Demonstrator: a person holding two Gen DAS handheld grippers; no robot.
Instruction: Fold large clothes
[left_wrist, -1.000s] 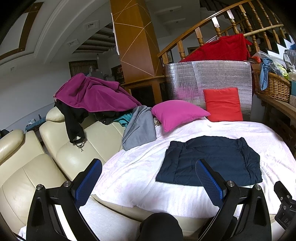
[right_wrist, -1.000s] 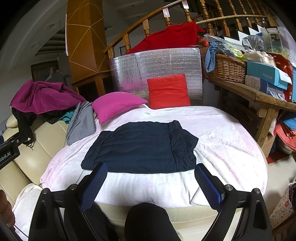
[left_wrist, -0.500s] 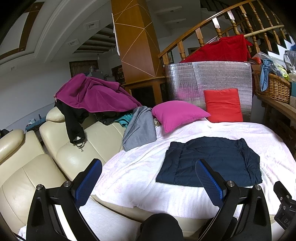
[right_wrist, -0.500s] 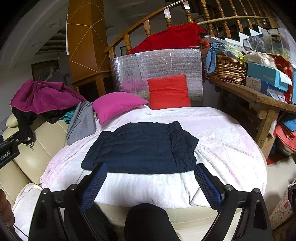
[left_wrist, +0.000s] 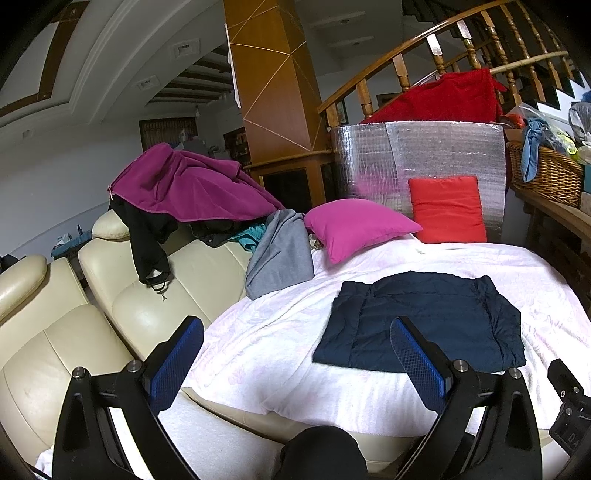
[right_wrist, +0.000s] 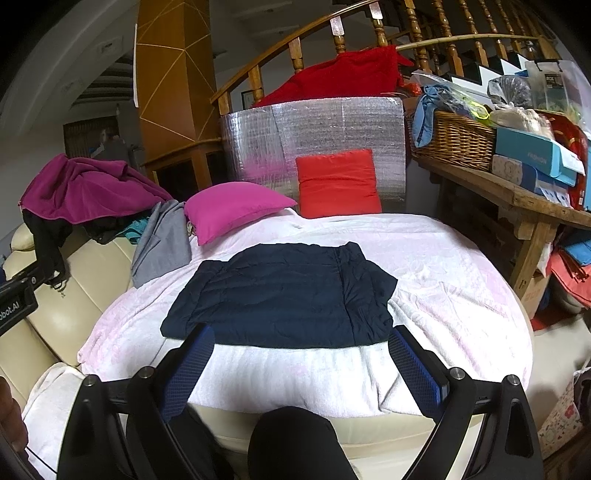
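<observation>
Both grippers idle: left gripper (left_wrist: 295, 343) and right gripper (right_wrist: 301, 349) spread wide, nothing held, hanging short of the bed's near edge.

Navy puffer jacket (right_wrist: 280, 295) lies flat mid-bed on the white blanket (right_wrist: 461, 295), already squared into a rectangle (sleeves look tucked in, can't confirm).

Risks:
- Slick quilted fabric: a pinch on only the top layer could let the lower layers slide and undo the fold.
- Biting too deep could drag the blanket along with the hem.
- Uneven lift from the 2 sides would skew the fold line.
- Puffy fill may spring back open after release.

Containers: wicker basket (right_wrist: 454, 142) on the wooden bench (right_wrist: 517, 195) at right, holds blue cloth (right_wrist: 424, 110) and bagged items; contents otherwise unclear.
</observation>
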